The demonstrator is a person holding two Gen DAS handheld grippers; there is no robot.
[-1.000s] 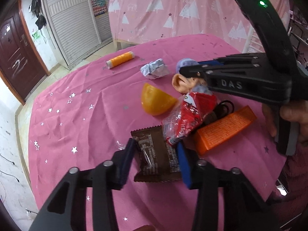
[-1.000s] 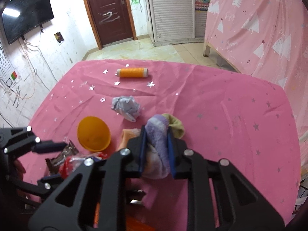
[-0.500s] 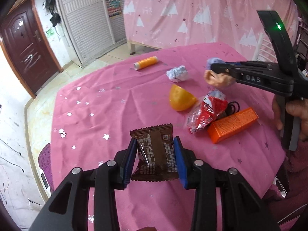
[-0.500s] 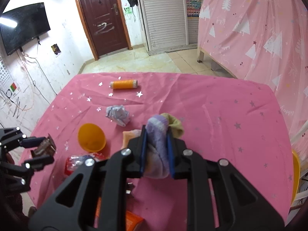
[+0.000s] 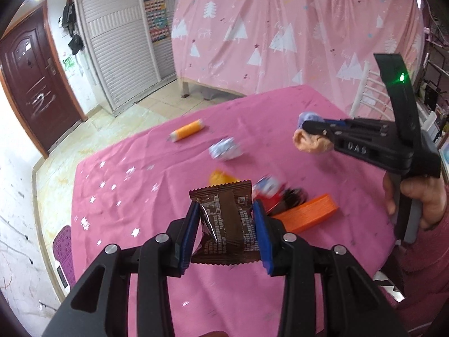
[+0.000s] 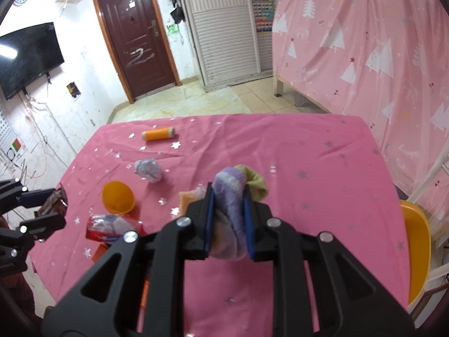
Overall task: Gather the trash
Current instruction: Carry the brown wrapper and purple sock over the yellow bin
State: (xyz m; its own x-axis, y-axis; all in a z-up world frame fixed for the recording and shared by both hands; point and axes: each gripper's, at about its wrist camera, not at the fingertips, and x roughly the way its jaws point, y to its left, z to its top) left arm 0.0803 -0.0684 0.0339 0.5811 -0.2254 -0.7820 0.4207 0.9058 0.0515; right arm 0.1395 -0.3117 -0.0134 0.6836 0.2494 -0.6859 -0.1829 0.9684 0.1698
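My left gripper (image 5: 226, 219) is shut on a brown snack wrapper (image 5: 224, 224) and holds it above the pink table (image 5: 126, 202). My right gripper (image 6: 228, 210) is shut on a purple, orange and green sock (image 6: 233, 196), lifted off the table; it also shows in the left wrist view (image 5: 311, 140). On the table lie a crumpled paper ball (image 6: 148, 170), a red snack bag (image 6: 112, 227), an orange bowl (image 6: 118, 196) and an orange box (image 5: 308, 214).
An orange thread spool (image 6: 158, 134) lies near the table's far edge. A yellow chair (image 6: 418, 250) stands at the right of the table. A purple stool (image 5: 63, 250) is on the floor at the left.
My left gripper closed on the brown wrapper and lifted it off the table. My right gripper rose higher with the sock.
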